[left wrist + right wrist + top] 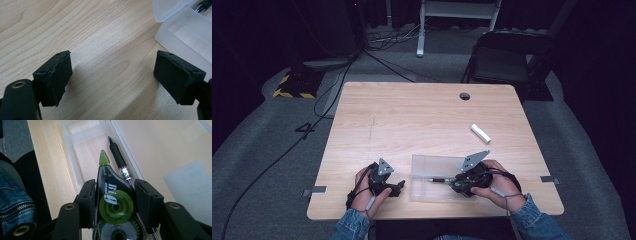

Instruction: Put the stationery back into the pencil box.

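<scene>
Green correction tape [113,202] sits clamped in right hand-held gripper [115,201].

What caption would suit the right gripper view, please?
Right gripper holding a correction tape dispenser over a clear box containing a pen.

Left tool [398,186] gapes wide; right tool [451,182] clamped.

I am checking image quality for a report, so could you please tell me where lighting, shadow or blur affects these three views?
High view: bright light wooden table, dark surroundings. Left gripper view: sharp wood grain, soft shadows beneath the open left gripper; overexposed translucent plastic case. Right gripper view: sharp green-and-black correction tape dispenser clamped in the right gripper; blurred, washed-out case lid.
</scene>
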`<state>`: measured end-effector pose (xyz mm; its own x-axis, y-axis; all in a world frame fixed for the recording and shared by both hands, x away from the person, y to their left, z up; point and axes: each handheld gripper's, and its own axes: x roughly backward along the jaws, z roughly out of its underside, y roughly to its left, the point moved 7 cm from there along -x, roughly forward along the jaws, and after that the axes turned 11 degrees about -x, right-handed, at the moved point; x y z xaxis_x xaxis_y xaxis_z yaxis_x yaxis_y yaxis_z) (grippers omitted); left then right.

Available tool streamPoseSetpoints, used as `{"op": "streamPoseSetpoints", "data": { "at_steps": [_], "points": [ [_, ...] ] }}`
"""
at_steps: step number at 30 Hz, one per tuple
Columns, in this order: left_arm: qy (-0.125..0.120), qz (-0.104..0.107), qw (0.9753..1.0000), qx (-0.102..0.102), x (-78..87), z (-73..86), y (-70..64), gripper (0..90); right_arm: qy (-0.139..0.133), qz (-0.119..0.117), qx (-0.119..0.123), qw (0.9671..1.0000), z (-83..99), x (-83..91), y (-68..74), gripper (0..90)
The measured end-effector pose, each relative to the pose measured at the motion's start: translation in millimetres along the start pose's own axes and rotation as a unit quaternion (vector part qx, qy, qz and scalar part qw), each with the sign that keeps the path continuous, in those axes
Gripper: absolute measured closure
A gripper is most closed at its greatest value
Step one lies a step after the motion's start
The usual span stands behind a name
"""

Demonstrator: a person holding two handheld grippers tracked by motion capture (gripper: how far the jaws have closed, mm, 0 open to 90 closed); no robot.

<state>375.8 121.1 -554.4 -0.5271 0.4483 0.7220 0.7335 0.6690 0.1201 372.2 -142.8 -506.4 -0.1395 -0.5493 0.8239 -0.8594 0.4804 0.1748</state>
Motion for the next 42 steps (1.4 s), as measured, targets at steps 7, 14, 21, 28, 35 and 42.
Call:
{"op": "streamPoseSetpoints", "data": {
  "at_steps": [7,14,21,28,35,42],
  "points": [
    [0.001,0.003,1.0000,0.003,0.0,0.0,-0.5,15.6,0.009,-0.002,0.005,0.9999,2.8,-3.3,-1.7,53.8],
    [0.001,0.003,1.0000,0.003,-0.1,0.0,-0.5,15.6,0.019,-0.008,0.007,0.9998,5.0,-6.2,-1.6,53.8],
    [0.001,0.003,1.0000,0.003,0.0,0.0,-0.5,15.5,0.029,-0.016,0.008,0.9994,6.2,-8.6,1.8,53.7],
    [0.000,0.003,1.0000,0.003,-0.1,0.0,-0.5,15.5,0.042,-0.020,0.011,0.9989,8.6,-10.3,4.6,53.5],
    [0.001,0.003,1.0000,0.002,-0.1,0.0,-0.4,15.5,0.053,-0.027,0.007,0.9982,11.0,-11.6,6.4,53.0],
    [0.001,0.003,1.0000,0.002,0.0,0.0,-0.4,15.5,0.060,-0.037,-0.006,0.9975,13.5,-13.7,8.0,49.0]
  ]
}}
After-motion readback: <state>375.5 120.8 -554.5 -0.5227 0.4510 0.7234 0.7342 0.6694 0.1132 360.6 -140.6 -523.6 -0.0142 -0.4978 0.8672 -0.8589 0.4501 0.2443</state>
